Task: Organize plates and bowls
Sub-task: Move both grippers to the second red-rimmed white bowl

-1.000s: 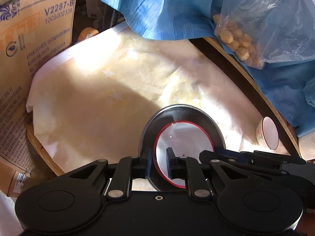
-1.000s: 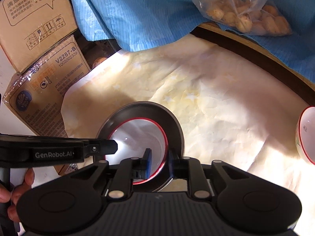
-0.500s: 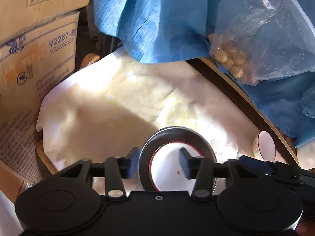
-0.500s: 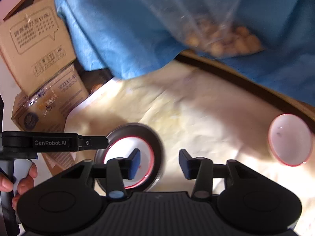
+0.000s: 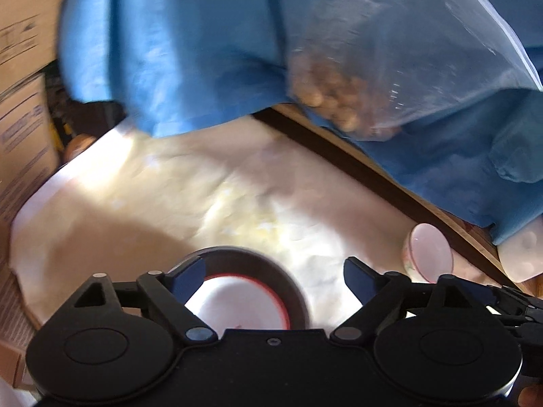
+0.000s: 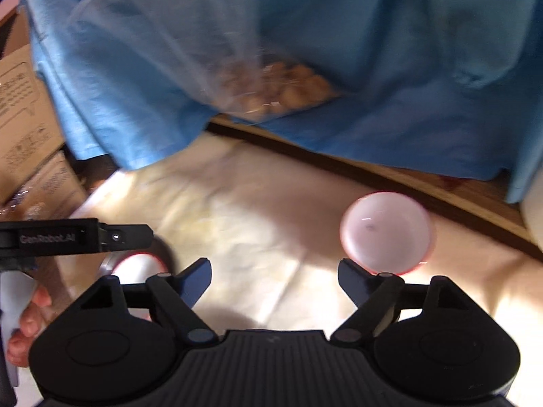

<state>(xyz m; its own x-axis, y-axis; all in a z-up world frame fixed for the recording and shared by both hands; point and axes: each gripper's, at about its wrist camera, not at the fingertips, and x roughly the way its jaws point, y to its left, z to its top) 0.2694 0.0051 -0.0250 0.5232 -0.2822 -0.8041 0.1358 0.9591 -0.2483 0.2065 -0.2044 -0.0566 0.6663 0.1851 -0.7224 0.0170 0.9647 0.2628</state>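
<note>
Nearest in the left wrist view, the left tongs (image 5: 275, 276) stand spread and are opening wider, gripping nothing. Just beyond and below them sits a dark plate (image 5: 292, 279) with a red-rimmed white bowl (image 5: 237, 305) nested in it, on the pale paper-covered surface (image 5: 169, 203); no pad touches either piece.

In the right wrist view the right tongs (image 6: 275, 278) are likewise released and opening, with only bare paper between their fingers. Past the right finger a second red-rimmed bowl (image 6: 387, 232) stands alone, apart from the stacked pair, whose edge shows at lower left under the other tool.

Farther back, a dark wooden rim borders the surface; beyond it lie blue cloth (image 6: 407, 68), a clear bag of round snacks (image 6: 285, 88), and cardboard boxes (image 6: 23, 108) to the left.

The placing of bowl on plate looks finished and let go. The loose bowl seems the next piece: the right tongs would need to swing toward it, straddle its rim and close gently, since a thin glazed edge could slip.
</note>
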